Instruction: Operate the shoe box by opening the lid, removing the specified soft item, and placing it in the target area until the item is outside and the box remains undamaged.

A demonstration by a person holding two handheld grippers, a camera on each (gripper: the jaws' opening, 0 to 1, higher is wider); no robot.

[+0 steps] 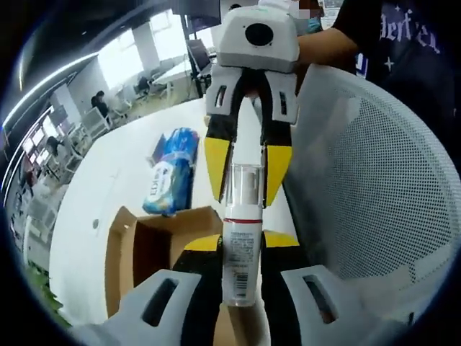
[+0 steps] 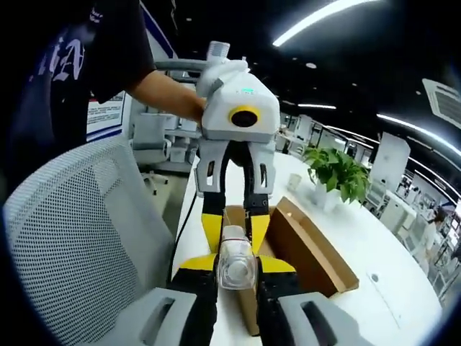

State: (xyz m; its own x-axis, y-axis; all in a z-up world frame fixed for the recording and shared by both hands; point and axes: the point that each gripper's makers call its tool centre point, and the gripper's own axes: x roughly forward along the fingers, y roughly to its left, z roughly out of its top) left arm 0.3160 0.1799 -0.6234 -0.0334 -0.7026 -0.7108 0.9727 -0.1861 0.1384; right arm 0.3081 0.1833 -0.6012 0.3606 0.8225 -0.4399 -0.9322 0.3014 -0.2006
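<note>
We see a white mesh-backed chair (image 1: pixel 374 180) close along one long edge of the white table (image 1: pixel 108 173), crowding both grippers from that side; in the right gripper view a potted plant (image 2: pixel 337 173) stands toward the far end of the table, well apart from the work. The brown shoe box (image 1: pixel 144 245) sits open near the chair-side edge, its lid (image 2: pixel 317 249) folded out flat beside it. A blue-and-white soft pack (image 1: pixel 171 173) lies on the table just beyond the box — outside it. Between the two grippers runs a white tube with a clear cap (image 1: pixel 241 238), above the box's edge, its long axis lined up from one gripper toward the other. The left gripper (image 1: pixel 241 277) has its jaws narrowed onto the tube's printed end; the right gripper (image 1: pixel 245 194) clamps the clear-capped end, jaws likewise narrow.
</note>
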